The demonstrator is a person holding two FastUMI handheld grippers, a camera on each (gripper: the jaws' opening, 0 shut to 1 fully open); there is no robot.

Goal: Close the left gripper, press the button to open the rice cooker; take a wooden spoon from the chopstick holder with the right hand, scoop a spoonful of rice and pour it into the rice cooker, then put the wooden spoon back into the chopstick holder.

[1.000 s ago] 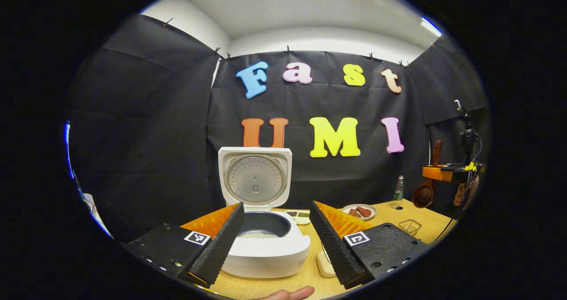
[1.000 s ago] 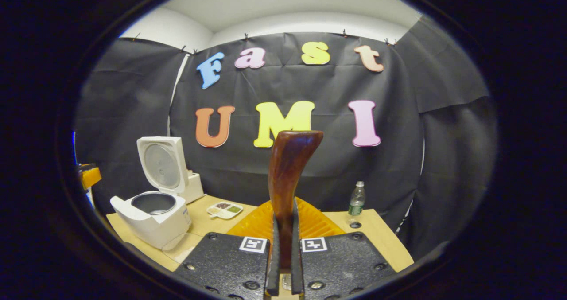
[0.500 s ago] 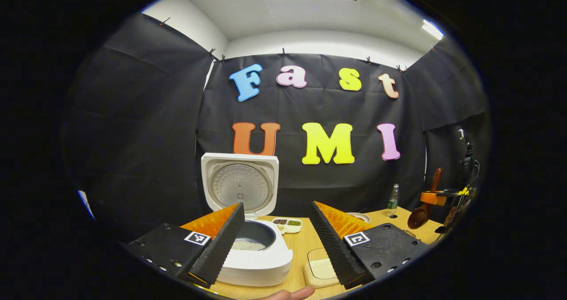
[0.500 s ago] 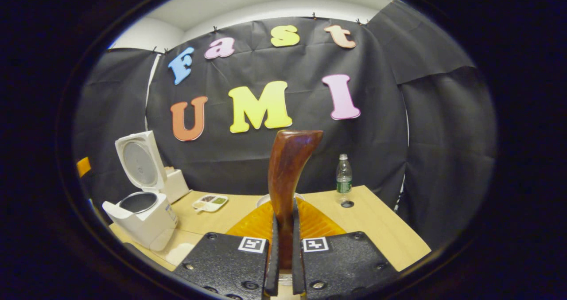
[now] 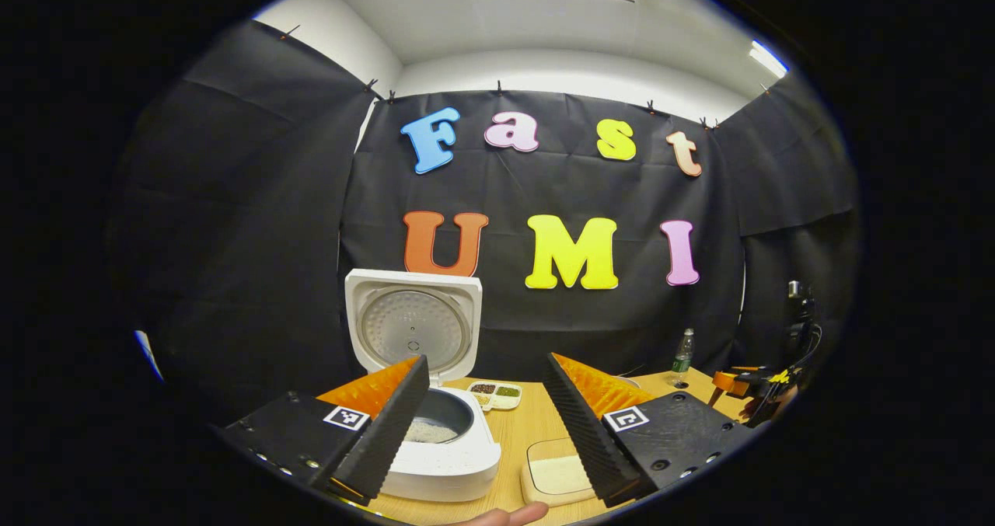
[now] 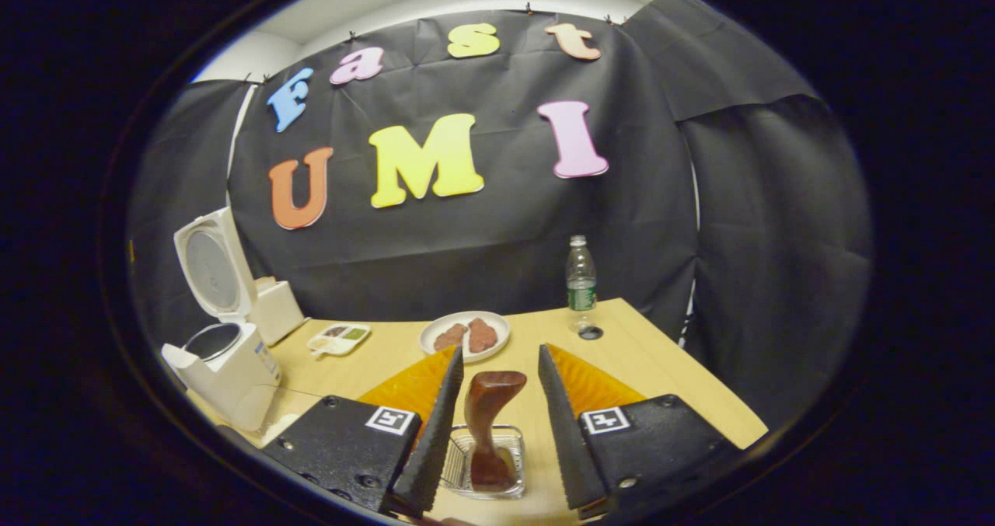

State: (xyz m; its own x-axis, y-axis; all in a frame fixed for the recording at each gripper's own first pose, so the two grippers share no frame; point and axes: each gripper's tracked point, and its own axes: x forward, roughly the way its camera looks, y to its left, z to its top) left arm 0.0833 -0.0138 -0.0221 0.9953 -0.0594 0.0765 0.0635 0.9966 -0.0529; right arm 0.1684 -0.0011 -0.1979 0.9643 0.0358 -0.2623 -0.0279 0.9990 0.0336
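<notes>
R claw (image 6: 497,433) apart; wooden spoon (image 6: 488,413) in chopstick holder (image 6: 483,472).

Wooden spoon (image 6: 490,417) stands in chopstick holder (image 6: 483,472); rice cooker (image 5: 430,402) open.

1. The rice cooker (image 5: 435,464) is showing white, its raised lid lined in dimpled silver and its inner pot dark grey.
2. Right of the rice cooker, a cream tray (image 5: 557,477) is holding white rice.
3. The wooden spoon (image 6: 488,417) is glowing reddish brown in the clear, wire-patterned holder (image 6: 483,472).
4. Beyond the rice cooker, a white plate (image 6: 465,332) is carrying brown pieces.
5. The bottle (image 6: 579,281) is looking clear with a green label.
6. The table (image 6: 661,378) is showing pale wood.
</notes>
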